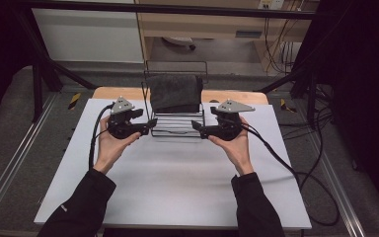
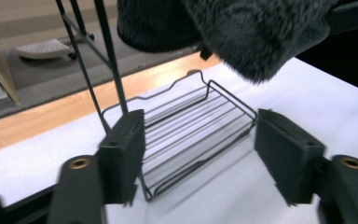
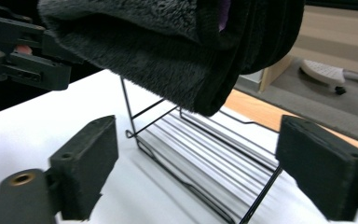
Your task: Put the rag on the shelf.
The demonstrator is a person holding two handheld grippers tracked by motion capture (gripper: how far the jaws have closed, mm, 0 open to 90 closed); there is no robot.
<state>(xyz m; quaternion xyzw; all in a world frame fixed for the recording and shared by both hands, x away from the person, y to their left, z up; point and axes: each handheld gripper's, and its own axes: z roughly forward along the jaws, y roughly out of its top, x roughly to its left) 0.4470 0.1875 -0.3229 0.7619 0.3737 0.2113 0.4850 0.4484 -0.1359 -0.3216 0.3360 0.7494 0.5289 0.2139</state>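
Observation:
A black wire rack stands at the back middle of the white table, with a dark grey fluffy towel folded over its top bar. My left gripper is open at the rack's left side, low by its base. On the other side, my right gripper is open too. In the left gripper view the open jaws of the left gripper frame the rack's wire shelf, under the hanging towel. In the right gripper view the right gripper faces the shelf and towel, with nothing between its jaws.
The left gripper shows beyond the towel in the right gripper view. Cables trail from the grippers over the table's right side. A wooden strip edges the table's back. Dark frame legs and a floor with shelving lie behind.

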